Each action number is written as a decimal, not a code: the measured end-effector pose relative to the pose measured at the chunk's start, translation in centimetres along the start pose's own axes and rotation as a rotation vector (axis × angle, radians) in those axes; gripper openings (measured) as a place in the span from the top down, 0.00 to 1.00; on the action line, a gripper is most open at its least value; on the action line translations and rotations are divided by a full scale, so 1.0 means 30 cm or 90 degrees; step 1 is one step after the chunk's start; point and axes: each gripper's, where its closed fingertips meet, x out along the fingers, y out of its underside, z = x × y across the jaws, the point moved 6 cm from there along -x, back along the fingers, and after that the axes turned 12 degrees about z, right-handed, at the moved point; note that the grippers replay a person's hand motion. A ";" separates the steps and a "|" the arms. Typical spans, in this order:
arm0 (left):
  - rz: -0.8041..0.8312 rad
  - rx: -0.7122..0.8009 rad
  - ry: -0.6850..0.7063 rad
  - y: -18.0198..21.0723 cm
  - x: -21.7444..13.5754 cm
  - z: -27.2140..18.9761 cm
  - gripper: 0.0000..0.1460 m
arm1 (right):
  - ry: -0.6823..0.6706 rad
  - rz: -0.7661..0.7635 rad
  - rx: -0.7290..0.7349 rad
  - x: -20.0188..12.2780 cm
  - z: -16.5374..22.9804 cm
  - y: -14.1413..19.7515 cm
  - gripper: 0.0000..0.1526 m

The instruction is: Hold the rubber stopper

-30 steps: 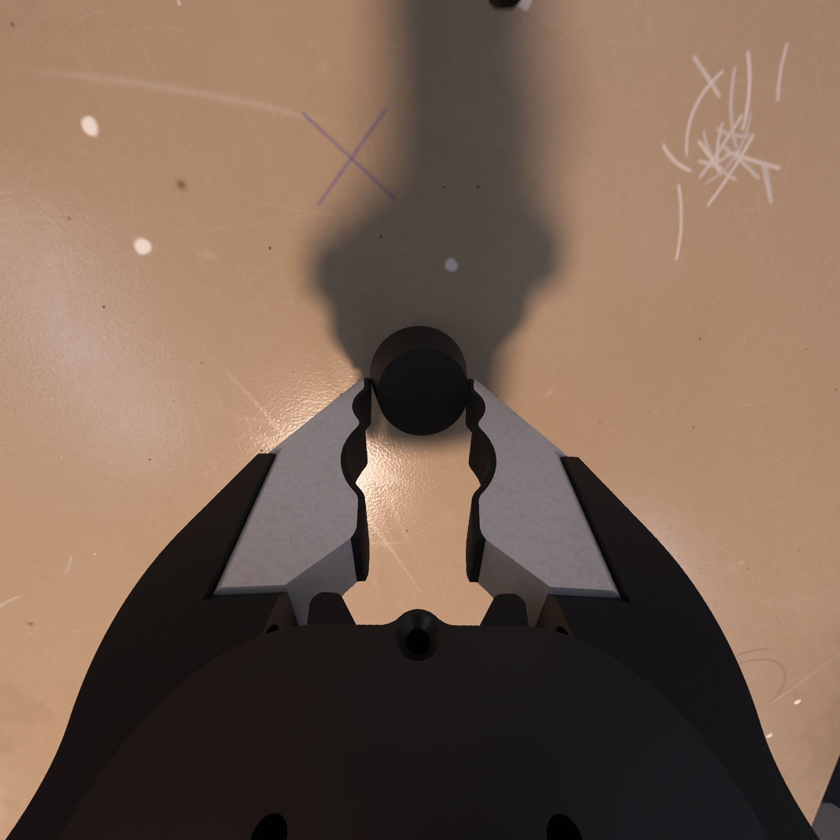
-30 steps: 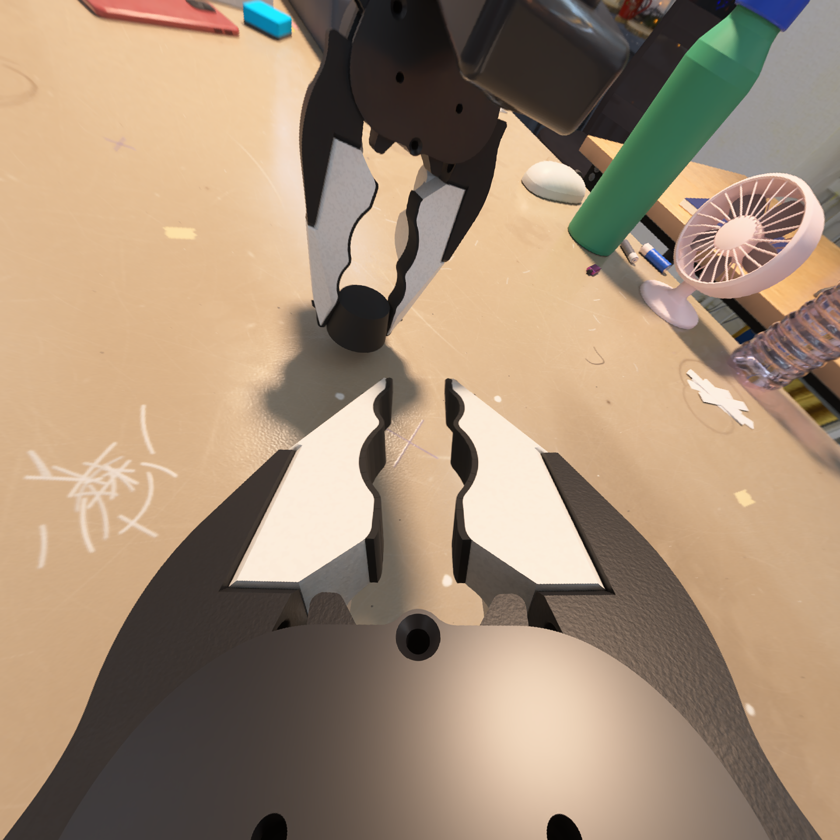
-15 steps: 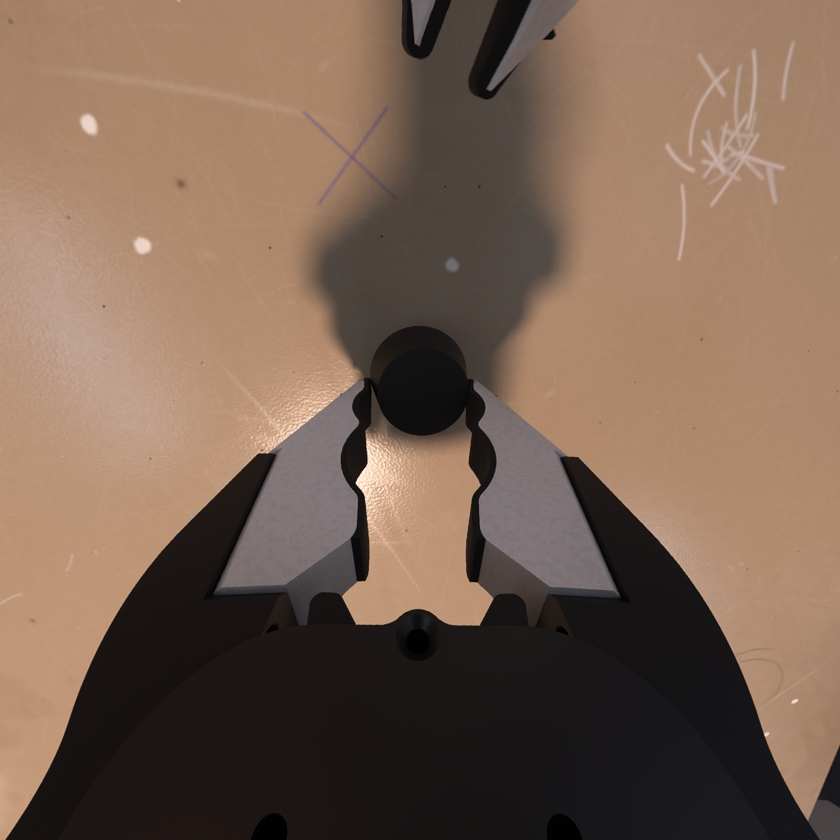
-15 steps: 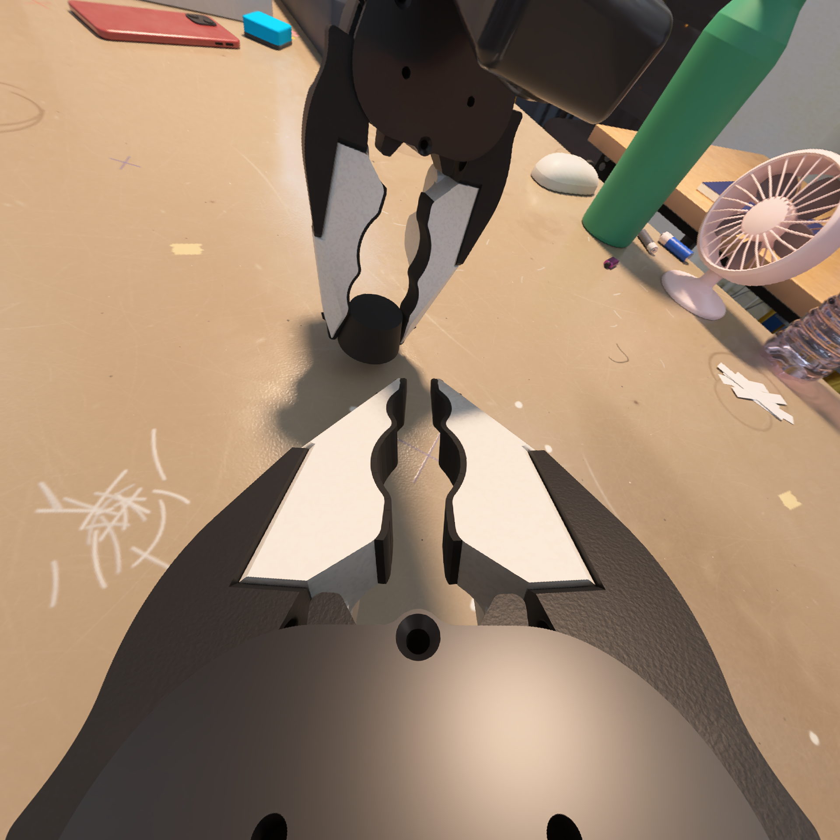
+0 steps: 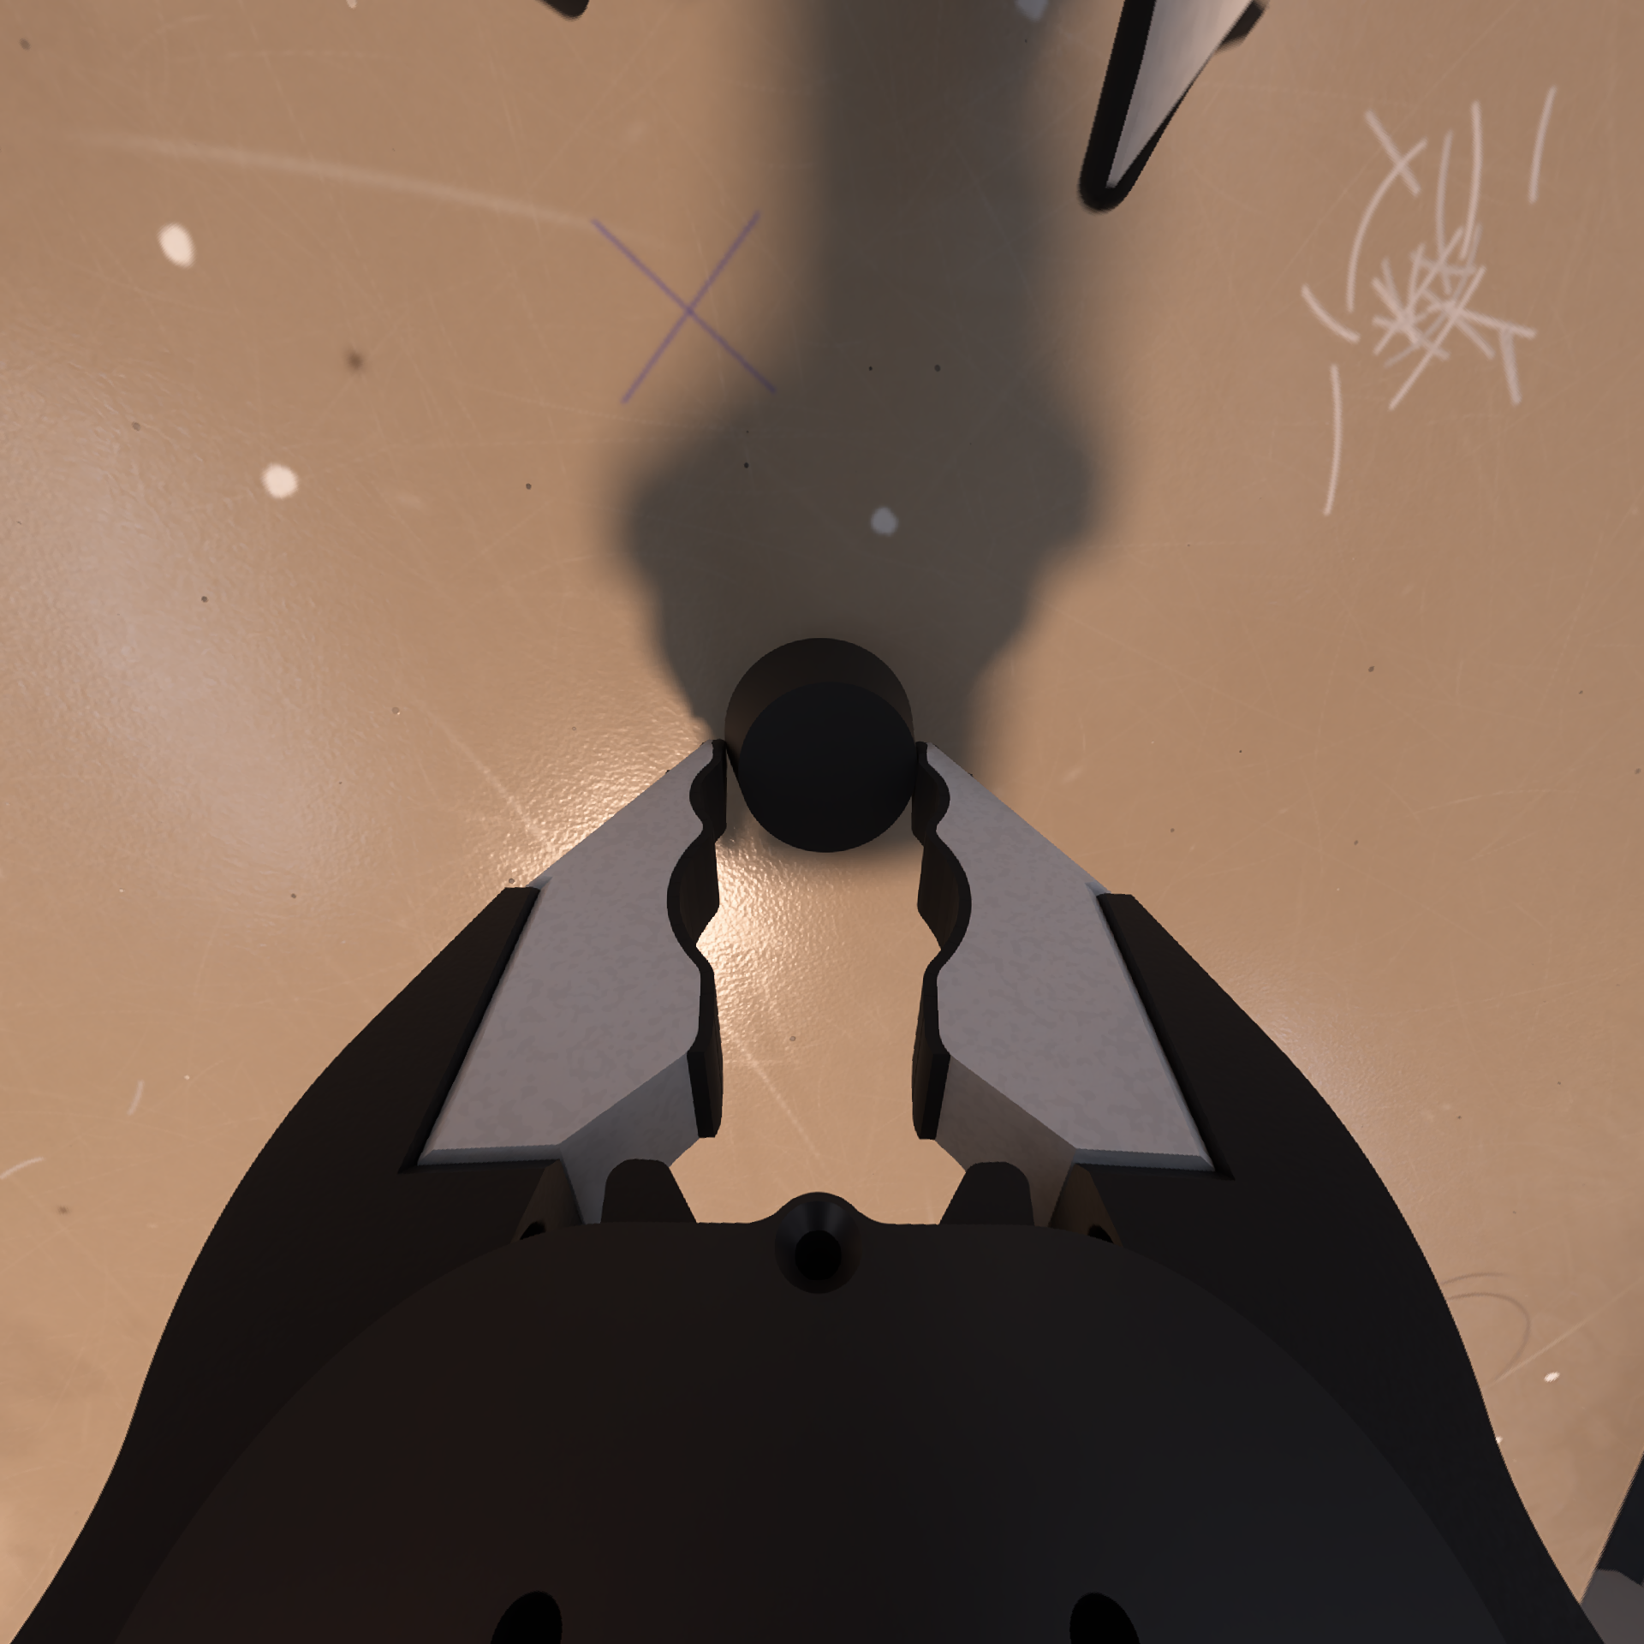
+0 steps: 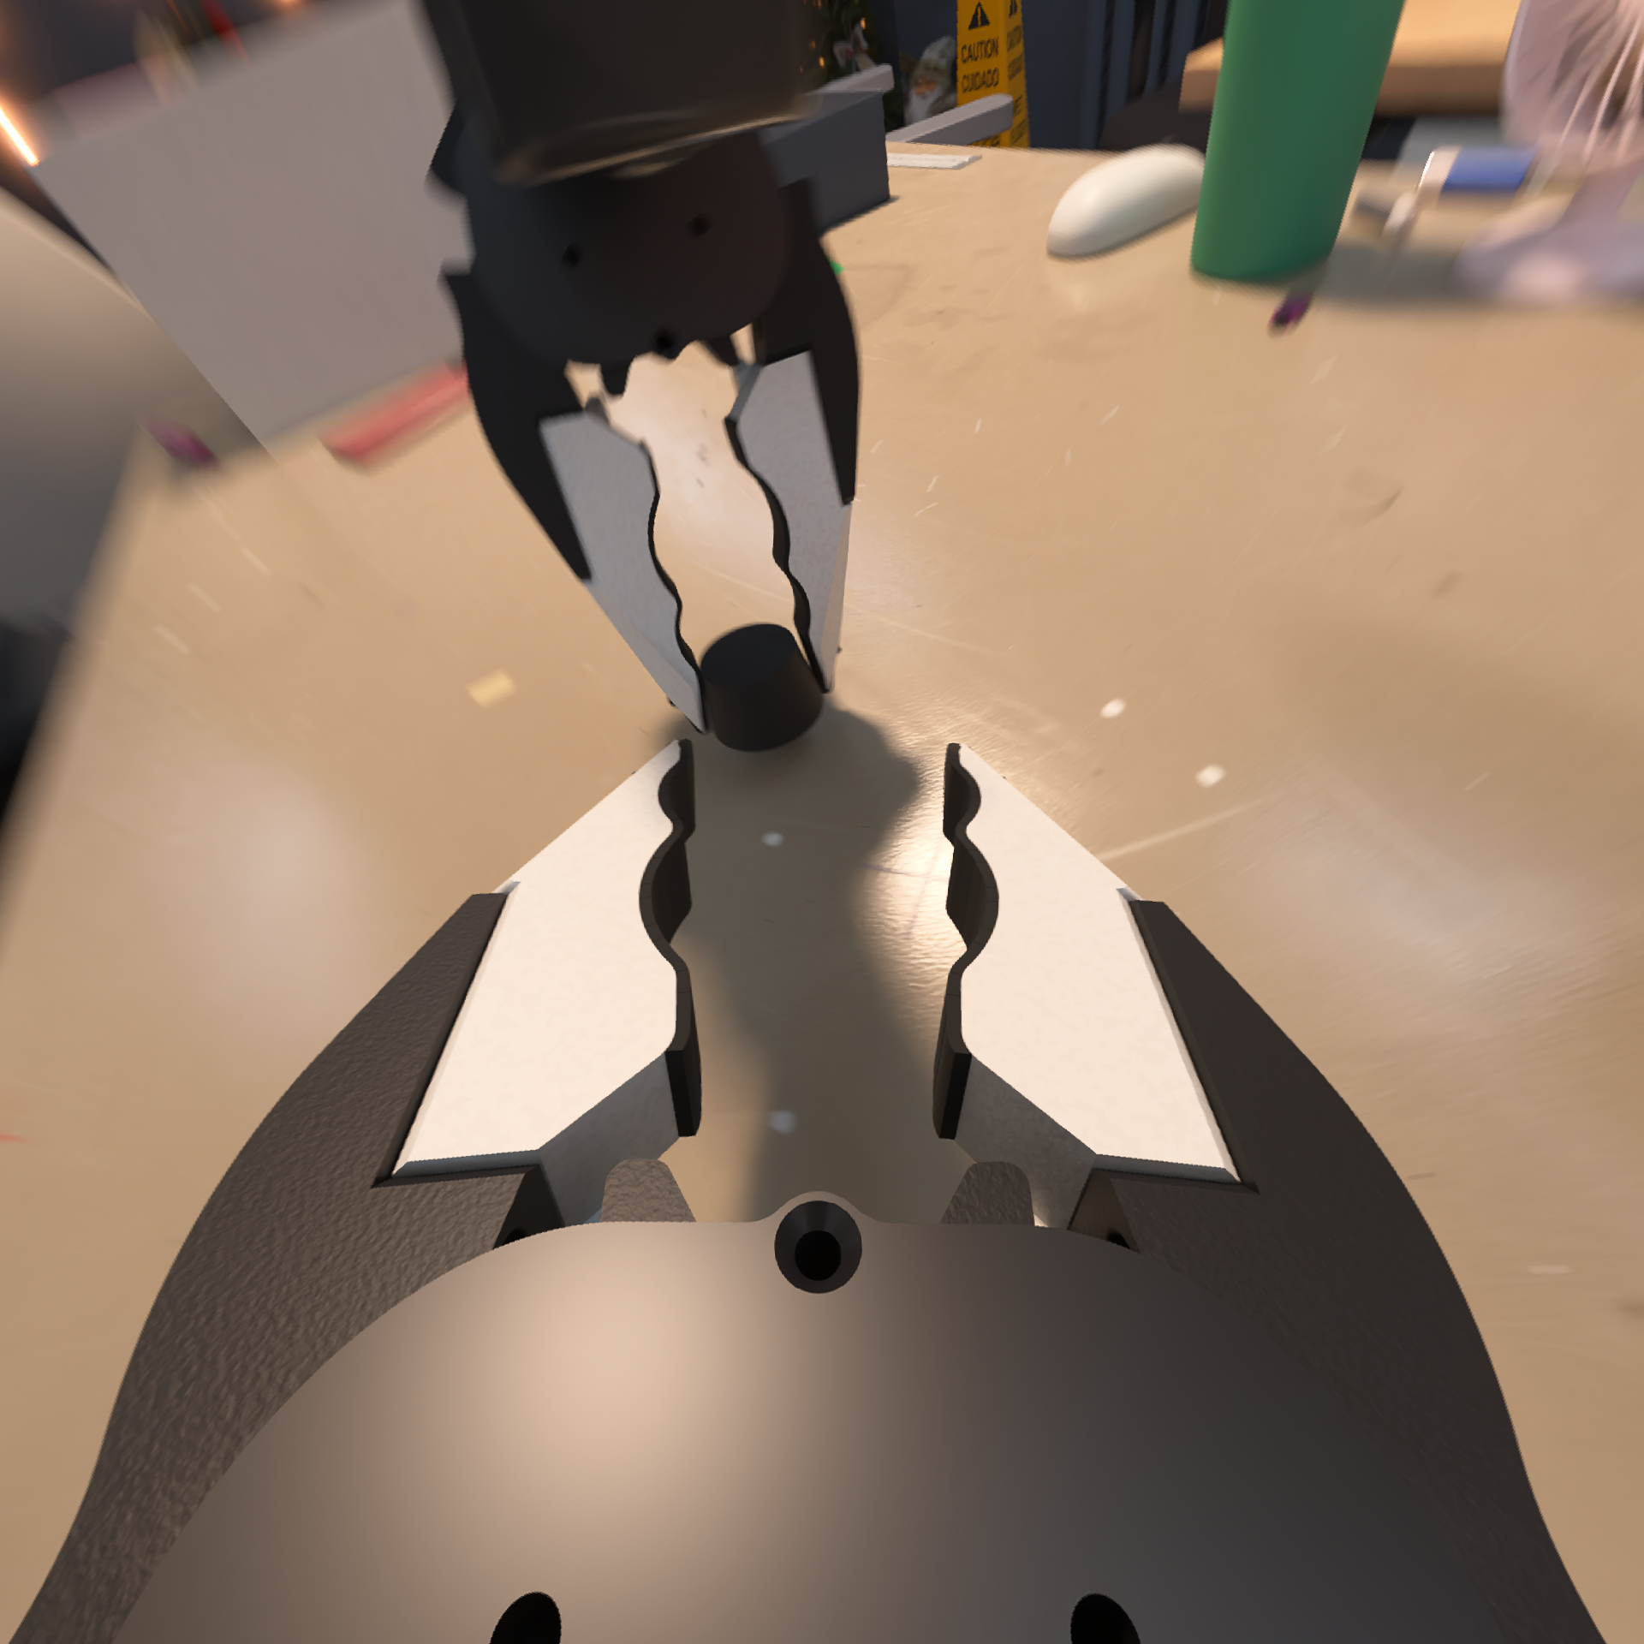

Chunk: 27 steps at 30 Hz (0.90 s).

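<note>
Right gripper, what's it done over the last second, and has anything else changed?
The right gripper narrowed its jaws, then opened them wide, swinging round to face the rubber stopper low and head-on. The left gripper stays shut on the stopper, which still rests on the table.

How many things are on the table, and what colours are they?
Black: 1, the rubber stopper, clamped by the left gripper
Green: 1, the bottle
White: 1, the computer mouse
Red: 1, the flat blurred thing
Total: 4. The right gripper holds nothing.
</note>
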 end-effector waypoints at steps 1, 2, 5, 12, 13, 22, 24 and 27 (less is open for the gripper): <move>-0.001 0.000 0.000 0.001 0.000 0.000 0.72 | -0.050 -0.012 0.083 0.000 -0.016 0.001 0.61; -0.001 0.003 -0.001 0.002 0.000 0.001 0.72 | -0.106 -0.032 0.171 -0.003 -0.036 0.001 0.60; 0.003 0.024 -0.014 0.003 0.002 -0.005 0.72 | -0.274 -0.185 0.402 -0.042 -0.096 -0.005 0.77; -0.016 0.040 0.021 -0.002 0.002 -0.021 0.72 | -0.198 -0.048 0.396 0.001 -0.057 0.011 0.89; -0.015 0.040 0.020 -0.002 0.001 -0.021 0.72 | -0.194 -0.034 0.403 0.010 -0.048 0.013 0.80; -0.016 0.044 0.020 -0.002 -0.001 -0.021 0.72 | -0.281 -0.046 0.457 0.040 -0.026 0.031 0.83; -0.018 0.047 0.020 -0.007 -0.001 -0.023 0.72 | -0.287 -0.049 0.464 0.042 -0.027 0.033 0.84; -0.021 0.050 0.019 -0.012 -0.001 -0.025 0.72 | -0.299 -0.056 0.470 0.044 -0.030 0.034 0.85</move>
